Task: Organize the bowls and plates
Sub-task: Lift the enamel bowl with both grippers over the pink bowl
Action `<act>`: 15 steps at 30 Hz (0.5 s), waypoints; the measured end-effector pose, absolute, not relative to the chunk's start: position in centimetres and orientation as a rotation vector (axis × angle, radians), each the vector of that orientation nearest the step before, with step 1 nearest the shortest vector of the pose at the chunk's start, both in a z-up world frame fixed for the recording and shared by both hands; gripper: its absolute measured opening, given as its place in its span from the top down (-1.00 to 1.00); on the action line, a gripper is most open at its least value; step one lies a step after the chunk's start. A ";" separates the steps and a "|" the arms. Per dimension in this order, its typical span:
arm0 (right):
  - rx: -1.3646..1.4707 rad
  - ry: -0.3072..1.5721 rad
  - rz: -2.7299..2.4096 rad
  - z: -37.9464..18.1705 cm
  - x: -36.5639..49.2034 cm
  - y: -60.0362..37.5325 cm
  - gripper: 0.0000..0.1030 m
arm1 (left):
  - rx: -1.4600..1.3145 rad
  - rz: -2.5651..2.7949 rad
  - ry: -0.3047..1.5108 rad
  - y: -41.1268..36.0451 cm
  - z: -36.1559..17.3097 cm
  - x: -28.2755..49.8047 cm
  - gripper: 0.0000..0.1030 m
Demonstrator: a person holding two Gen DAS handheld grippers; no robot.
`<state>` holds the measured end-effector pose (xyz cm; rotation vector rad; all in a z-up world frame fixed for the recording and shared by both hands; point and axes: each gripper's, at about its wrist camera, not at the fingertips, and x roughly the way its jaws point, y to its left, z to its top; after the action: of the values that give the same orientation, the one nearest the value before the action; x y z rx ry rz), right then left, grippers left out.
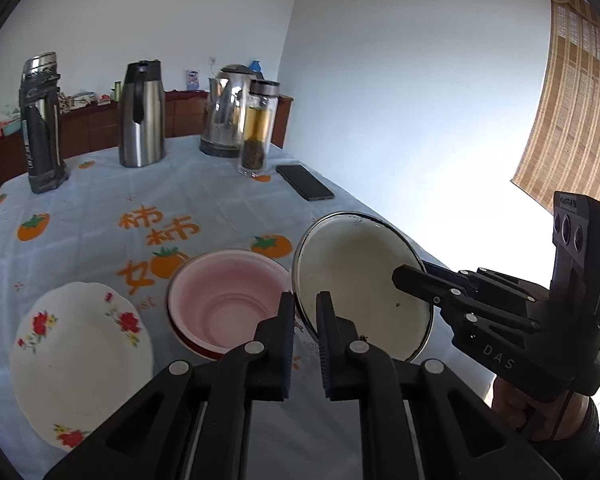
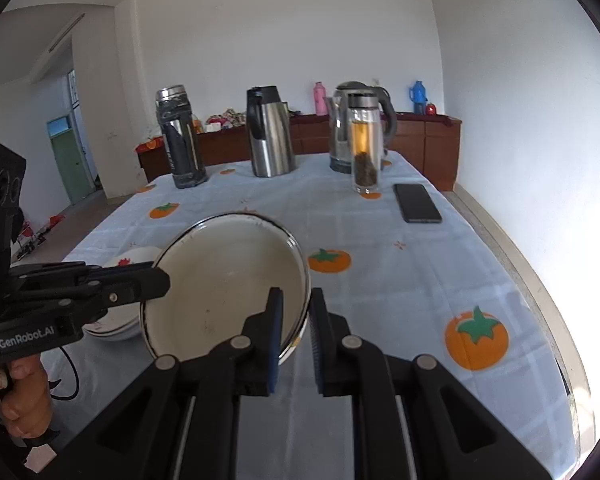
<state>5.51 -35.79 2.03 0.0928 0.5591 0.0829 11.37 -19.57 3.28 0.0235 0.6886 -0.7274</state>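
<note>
Both your grippers pinch the rim of the enamel bowl (image 1: 360, 280), tilted above the table at centre frame: left gripper (image 1: 303, 312) on one edge, right gripper (image 2: 296, 312) opposite. Next, probably lower it into the pink bowl (image 1: 228, 300), lower centre.
</note>
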 end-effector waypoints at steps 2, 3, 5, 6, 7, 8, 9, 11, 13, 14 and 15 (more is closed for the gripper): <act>0.084 0.550 0.096 2.5 6.0 -35.0 0.75 | 0.020 -0.711 0.685 -19.0 3.6 12.0 0.78; 0.083 0.547 0.101 2.7 6.2 -34.8 0.75 | 0.015 -0.705 0.686 -18.7 3.6 12.3 0.78; 0.083 0.542 0.115 3.0 6.8 -34.2 0.75 | 0.008 -0.692 0.692 -18.1 3.7 12.9 0.78; 0.081 0.541 0.121 3.2 7.1 -33.9 0.75 | 0.002 -0.686 0.698 -17.9 3.7 13.4 0.78; 0.078 0.543 0.122 3.3 7.3 -33.7 0.75 | -0.002 -0.681 0.702 -17.6 3.7 13.6 0.78; 0.071 0.543 0.124 3.3 7.6 -33.4 0.75 | -0.006 -0.676 0.704 -17.4 3.6 13.8 0.78; 0.066 0.543 0.125 3.4 7.8 -33.2 0.75 | -0.010 -0.671 0.704 -17.2 3.7 14.0 0.78; 0.059 0.546 0.130 3.4 8.4 -32.8 0.74 | -0.014 -0.662 0.700 -16.9 3.7 14.4 0.78; 0.056 0.547 0.132 3.5 8.8 -32.5 0.73 | -0.013 -0.654 0.696 -16.6 3.8 14.7 0.78; 0.054 0.551 0.134 3.4 9.1 -32.3 0.73 | -0.010 -0.650 0.695 -16.5 3.7 14.9 0.78; 0.053 0.553 0.135 3.4 9.3 -32.2 0.73 | -0.006 -0.645 0.695 -16.5 3.7 15.2 0.78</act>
<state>9.28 -32.21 3.42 0.0527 0.5533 0.1350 15.23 -16.50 3.66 -0.0057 0.6953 -0.6450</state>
